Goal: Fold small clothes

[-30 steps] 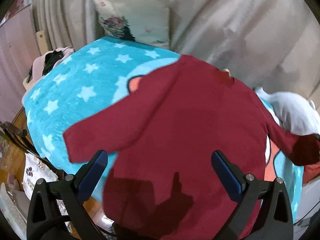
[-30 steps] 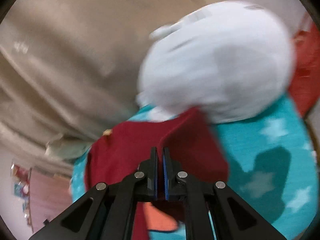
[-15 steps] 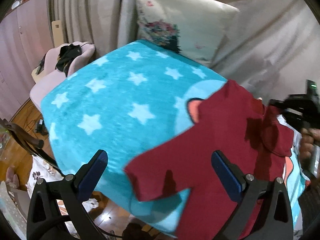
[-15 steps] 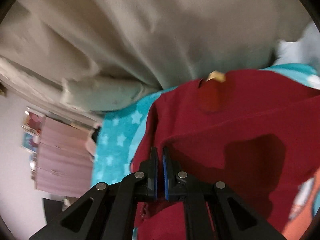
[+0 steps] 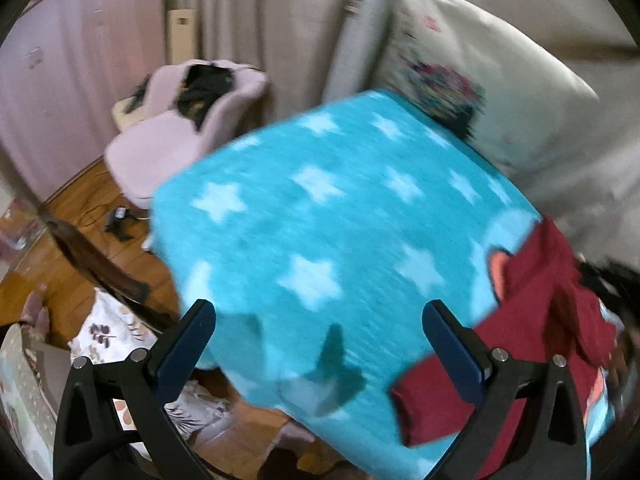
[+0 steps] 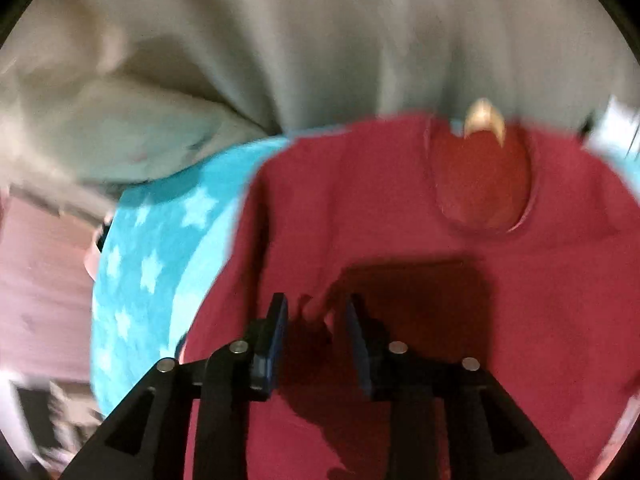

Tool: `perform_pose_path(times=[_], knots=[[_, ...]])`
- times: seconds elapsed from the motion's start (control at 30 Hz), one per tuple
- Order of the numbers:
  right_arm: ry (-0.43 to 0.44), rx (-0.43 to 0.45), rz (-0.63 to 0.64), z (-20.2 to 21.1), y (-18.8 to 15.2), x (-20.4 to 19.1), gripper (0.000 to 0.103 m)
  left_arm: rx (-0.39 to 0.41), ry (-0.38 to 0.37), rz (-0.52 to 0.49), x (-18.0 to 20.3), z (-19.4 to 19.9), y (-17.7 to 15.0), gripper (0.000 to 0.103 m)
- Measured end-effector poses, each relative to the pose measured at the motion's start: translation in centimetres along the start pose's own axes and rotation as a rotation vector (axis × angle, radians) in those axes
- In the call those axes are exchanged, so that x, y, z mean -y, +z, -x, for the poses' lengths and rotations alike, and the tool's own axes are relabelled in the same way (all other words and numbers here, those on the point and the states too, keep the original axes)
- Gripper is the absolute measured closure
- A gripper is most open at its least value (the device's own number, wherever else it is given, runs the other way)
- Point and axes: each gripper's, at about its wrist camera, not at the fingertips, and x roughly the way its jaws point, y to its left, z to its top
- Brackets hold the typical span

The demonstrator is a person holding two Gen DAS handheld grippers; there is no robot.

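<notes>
A dark red small shirt (image 6: pixel 400 220) lies on a turquoise star blanket (image 5: pixel 320 220). In the right wrist view its neckline with a tan label (image 6: pixel 484 120) faces away from me. My right gripper (image 6: pixel 316 336) is open just above the shirt's middle, with nothing between its pads. In the left wrist view the shirt (image 5: pixel 532 312) sits at the right, one sleeve end near the right finger. My left gripper (image 5: pixel 320 344) is open wide and empty, over the blanket to the left of the shirt. The view is blurred by motion.
A printed pillow (image 5: pixel 472 80) leans against beige fabric (image 6: pixel 320 40) behind the blanket. A pink chair (image 5: pixel 180 128) with dark clothing stands at the left on a wooden floor (image 5: pixel 60 240). Patterned cloth (image 5: pixel 120 340) lies below the blanket's near edge.
My right gripper has opened and let go of the folded-over sleeve on the shirt's body. My left gripper has swung left, away from the shirt.
</notes>
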Motion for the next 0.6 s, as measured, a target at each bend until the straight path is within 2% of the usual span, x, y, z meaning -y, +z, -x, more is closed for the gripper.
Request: perform_pose_path(times=[0.03, 0.1, 0.13, 0.2, 0.27, 0.37, 0.47, 0.5, 0.53, 0.57, 0.6], knots=[[0.033, 0.006, 0.043, 1.1, -1.1, -1.7, 0.059, 0.011, 0.02, 0.024, -0.9, 0.0, 0.5, 0.0], [0.17, -0.037, 0.144, 2.5, -4.9, -5.6, 0.048, 0.024, 0.044, 0.067, -2.4, -0.1, 1.2, 0.0], [0.264, -0.103, 0.242, 2.4, -8.1, -8.8, 0.043, 0.027, 0.052, 0.089, -3.1, -0.2, 1.5, 0.0], [0.327, -0.204, 0.396, 0.9, -12.3, -13.3, 0.042, 0.025, 0.057, 0.113, -3.9, -0.4, 1.9, 0.0], [0.317, -0.273, 0.606, -1.0, -18.3, -17.7, 0.042, 0.02, 0.055, 0.118, -4.2, -0.6, 1.9, 0.0], [0.236, -0.288, 0.816, -4.1, -24.0, -21.9, 0.042, 0.011, 0.045, 0.115, -4.4, -0.6, 1.6, 0.0], [0.106, -0.26, 0.909, -7.2, -26.2, -23.8, 0.042, 0.004, 0.046, 0.111, -4.9, -0.7, 1.3, 0.0], [0.101, -0.231, 0.906, -7.4, -26.5, -23.9, 0.042, 0.006, 0.043, 0.116, -5.2, -0.7, 1.4, 0.0], [0.101, -0.227, 0.889, -7.4, -25.9, -24.0, 0.055, 0.009, 0.044, 0.12, -5.5, -0.7, 1.5, 0.0], [0.104, -0.237, 0.858, -7.7, -25.6, -24.1, 0.082, 0.013, 0.045, 0.123, -5.6, -0.7, 1.6, 0.0], [0.114, -0.247, 0.834, -7.5, -25.3, -24.0, 0.091, 0.02, 0.043, 0.127, -5.9, -0.6, 1.9, 0.0]])
